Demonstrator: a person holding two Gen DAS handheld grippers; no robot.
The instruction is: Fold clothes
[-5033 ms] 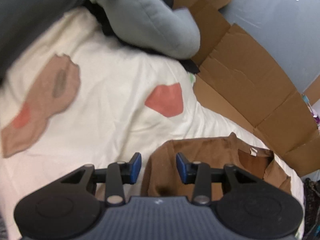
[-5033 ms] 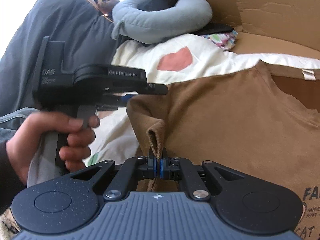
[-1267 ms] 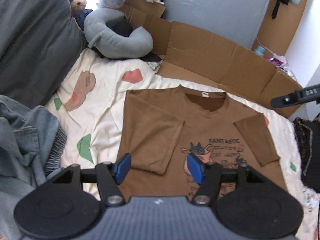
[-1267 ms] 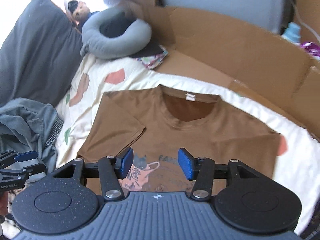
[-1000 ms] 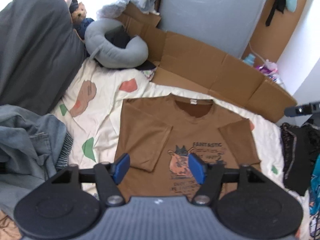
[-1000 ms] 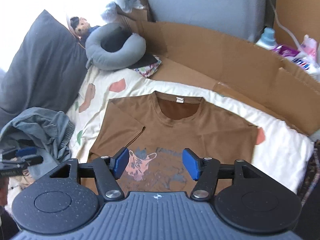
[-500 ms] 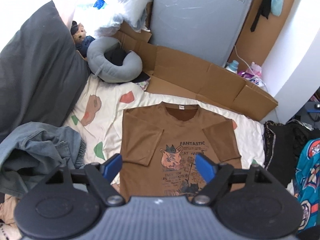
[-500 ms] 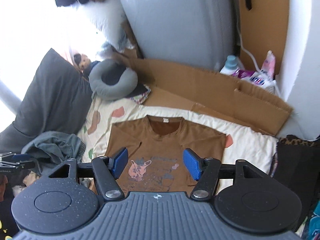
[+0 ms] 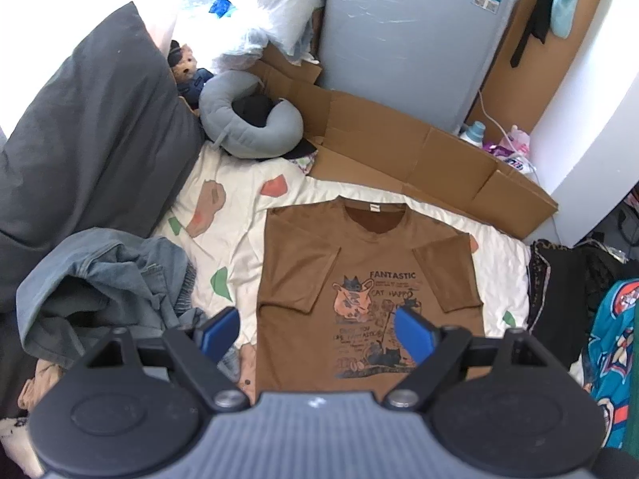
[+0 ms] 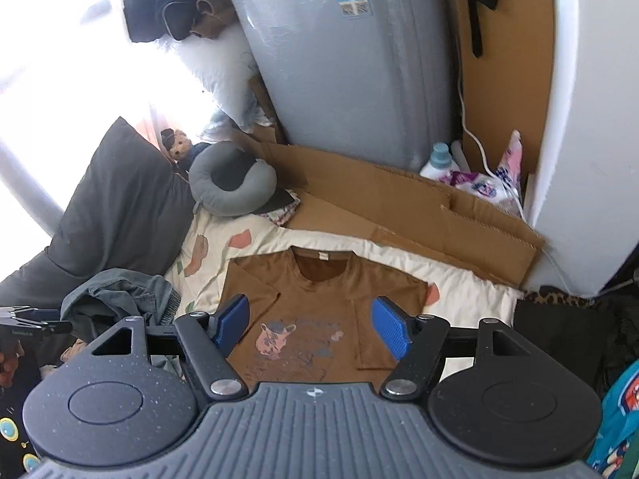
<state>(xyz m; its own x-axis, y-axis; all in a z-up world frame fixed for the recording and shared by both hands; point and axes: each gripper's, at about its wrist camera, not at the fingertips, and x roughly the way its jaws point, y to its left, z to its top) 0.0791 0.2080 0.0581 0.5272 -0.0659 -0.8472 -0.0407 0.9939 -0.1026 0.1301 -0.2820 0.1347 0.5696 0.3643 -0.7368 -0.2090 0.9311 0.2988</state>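
**Left wrist view: sleeves folded in, both grippers high above the shirt**

Left wrist view shows the brown T-shirt (image 9: 359, 275) lying flat, print side up, on the cream patterned bedsheet (image 9: 235, 239), between a heap of denim clothes (image 9: 116, 275) and dark garments (image 9: 559, 279) at the bed's other edge. Both short sleeves already lie folded inward over the chest, so the sleeve step looks finished and the lengthwise fold is probably next.

The left gripper (image 9: 315, 333) is empty, its jaws opening with only air between the blue pads; the right gripper (image 10: 311, 329) likewise holds nothing and is opening. Both hang well above the cloth.

The shirt's long axis runs from hem, nearest the cameras, to collar, which points away toward the flattened cardboard (image 9: 419, 167). A next move would likely call for lowering both grippers to the hem corners and carrying the hem toward the collar.
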